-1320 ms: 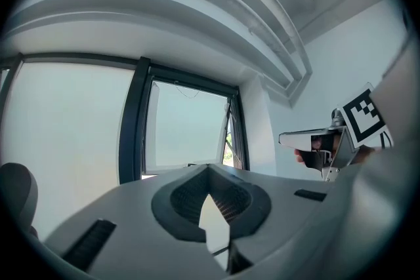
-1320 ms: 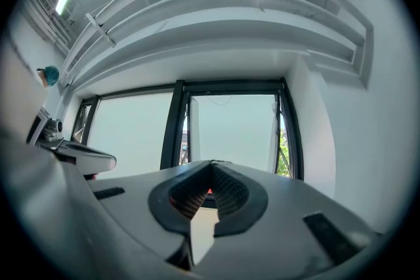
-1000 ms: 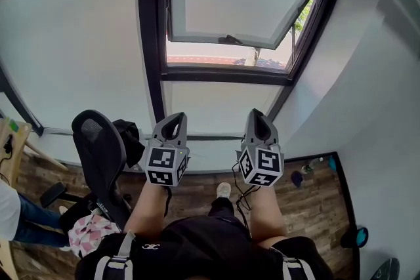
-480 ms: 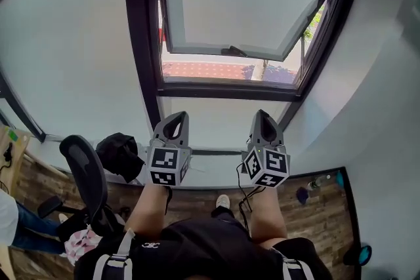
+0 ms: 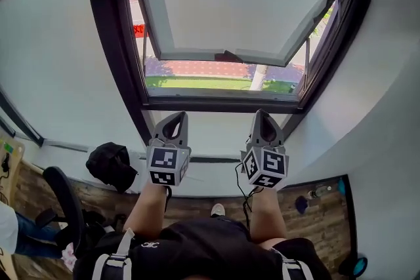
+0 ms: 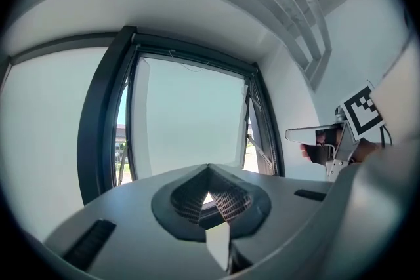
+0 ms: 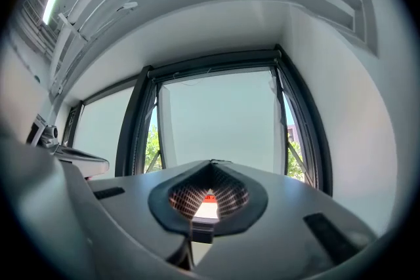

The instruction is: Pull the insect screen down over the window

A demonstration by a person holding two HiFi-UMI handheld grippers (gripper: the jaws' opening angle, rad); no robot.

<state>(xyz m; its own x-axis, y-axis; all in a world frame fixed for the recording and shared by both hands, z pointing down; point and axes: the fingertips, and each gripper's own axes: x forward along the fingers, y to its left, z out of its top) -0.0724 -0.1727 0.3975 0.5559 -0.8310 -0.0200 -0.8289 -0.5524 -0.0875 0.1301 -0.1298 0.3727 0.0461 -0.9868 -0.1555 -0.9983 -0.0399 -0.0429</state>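
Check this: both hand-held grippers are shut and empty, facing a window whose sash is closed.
Wrong on the sash: the head view shows it swung open, grass visible below it. The left hand-held gripper and right hand-held gripper are shut and empty.

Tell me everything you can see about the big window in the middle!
The window has a dark frame set in a pale wall. Its pale, milky-looking pane is swung open outward at the bottom, with a small dark handle on the lower edge. Through the gap below show grass, reddish paving and a tree trunk. Nothing touches it.
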